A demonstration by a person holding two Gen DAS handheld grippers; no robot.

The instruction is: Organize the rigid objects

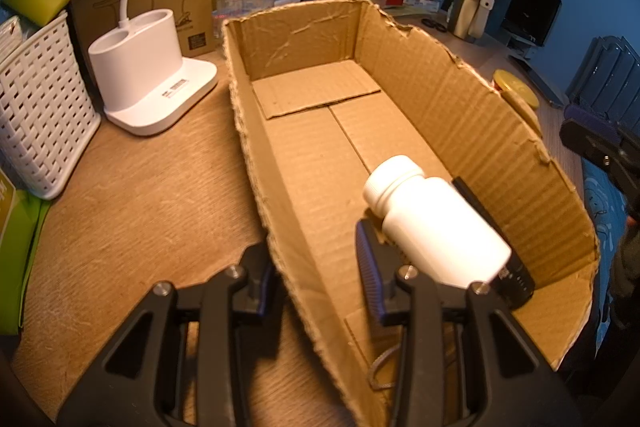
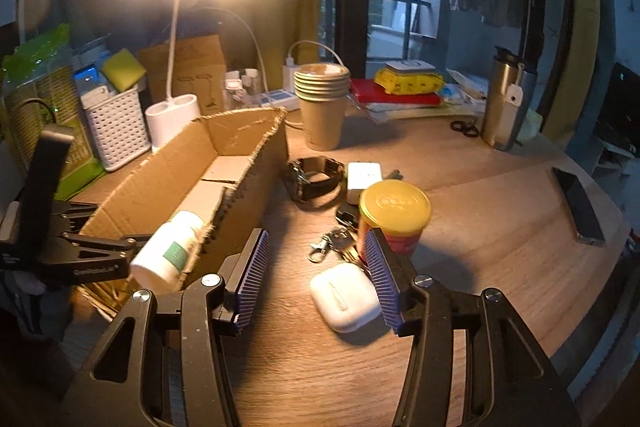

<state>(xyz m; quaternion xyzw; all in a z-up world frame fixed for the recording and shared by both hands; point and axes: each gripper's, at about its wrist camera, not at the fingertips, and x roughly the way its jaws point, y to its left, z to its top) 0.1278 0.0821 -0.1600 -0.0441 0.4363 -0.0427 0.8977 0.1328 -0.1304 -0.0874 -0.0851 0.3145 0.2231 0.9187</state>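
Left gripper clamped on the cardboard box wall. White bottle lies inside, at the near end. Right gripper jaws apart, gripping nothing; earbud case on table between them.

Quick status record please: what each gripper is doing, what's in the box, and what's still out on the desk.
left gripper: jaws shut on box wall
right gripper: jaws open, nothing gripped, over the earbud case
cardboard box: holds white bottle lying on its side, plus a black item beside it
still on desk: earbud case, yellow-lidded can, keys, watch, white charger
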